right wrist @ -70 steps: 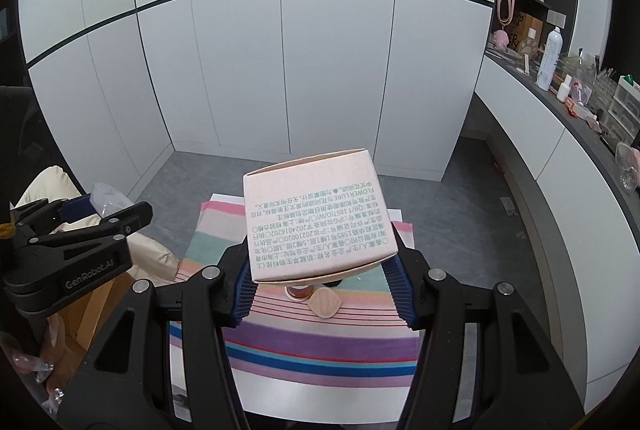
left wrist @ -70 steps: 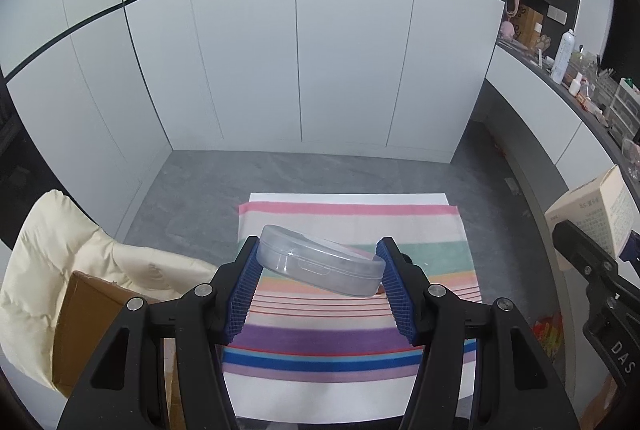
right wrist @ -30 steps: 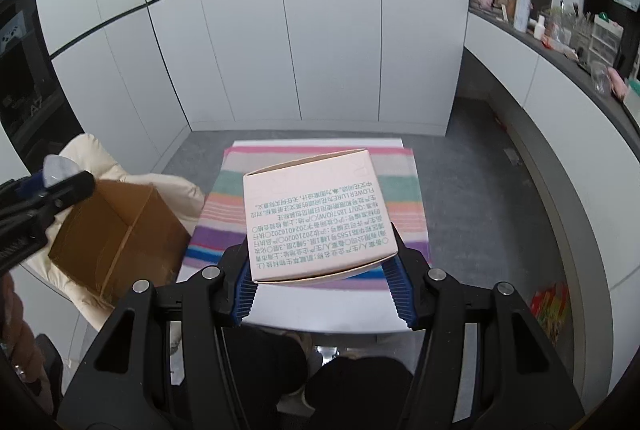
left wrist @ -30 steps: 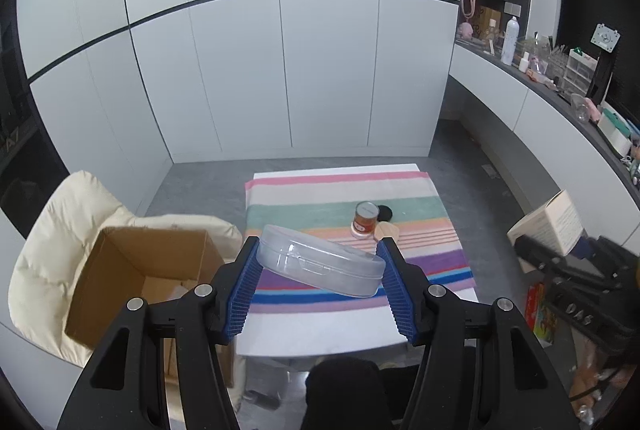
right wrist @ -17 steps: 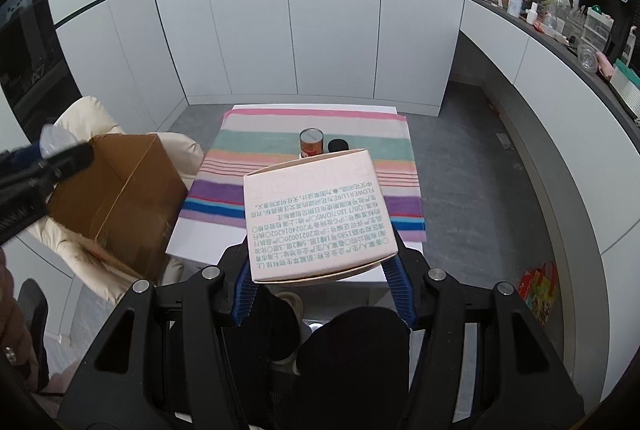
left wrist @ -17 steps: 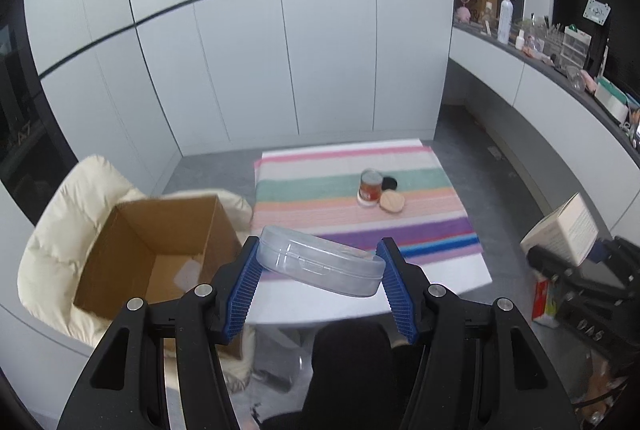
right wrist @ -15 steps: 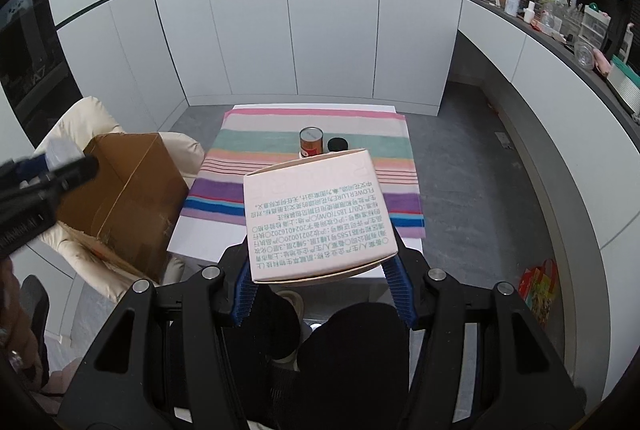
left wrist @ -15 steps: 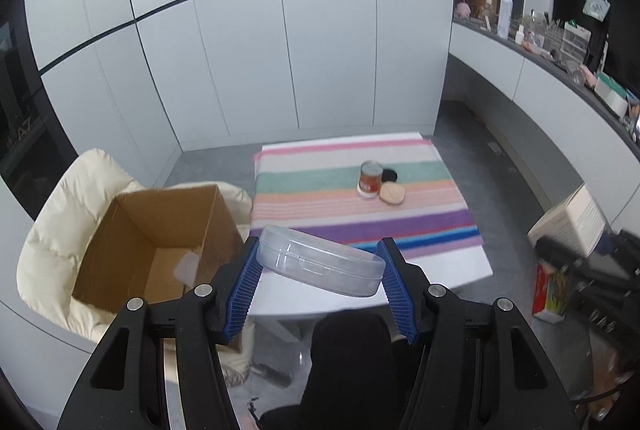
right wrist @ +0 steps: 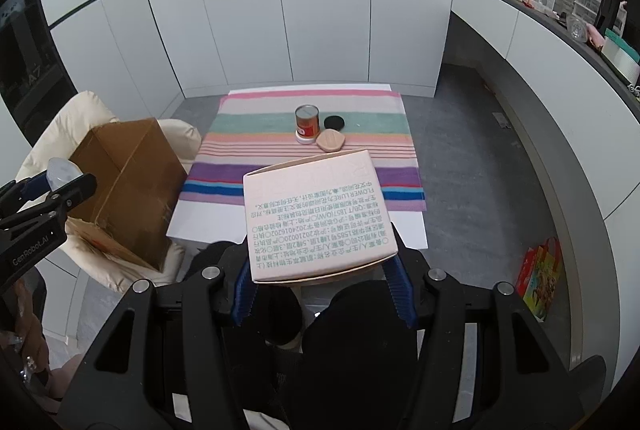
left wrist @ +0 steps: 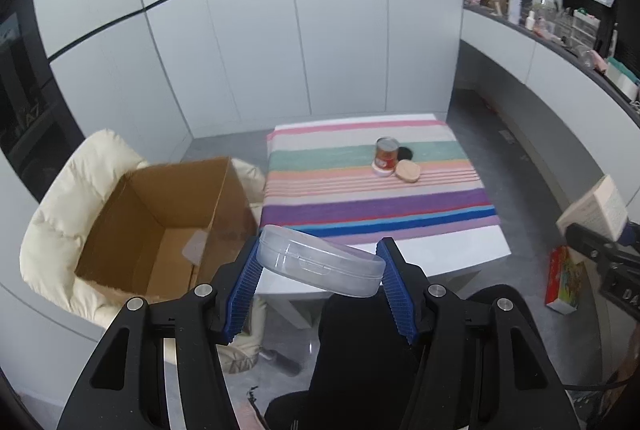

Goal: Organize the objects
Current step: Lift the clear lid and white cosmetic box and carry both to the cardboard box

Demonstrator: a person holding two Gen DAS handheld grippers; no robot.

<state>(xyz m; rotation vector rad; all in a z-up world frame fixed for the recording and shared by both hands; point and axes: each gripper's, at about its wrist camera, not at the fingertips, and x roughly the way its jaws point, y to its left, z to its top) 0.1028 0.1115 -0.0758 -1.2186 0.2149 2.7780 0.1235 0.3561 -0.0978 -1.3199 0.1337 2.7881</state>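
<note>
Though tilted, the clear oval case looks empty.

Left gripper, right gripper: both clamped, pointing steeply down.

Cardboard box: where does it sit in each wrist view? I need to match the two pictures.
Left wrist: cardboard box left of centre, open, on the cream chair.
Right wrist: cardboard box at the left edge, beside the striped cloth.
Shared landmark: the red can on the cloth.

cardboard box on chair left of table, can on cloth
</note>
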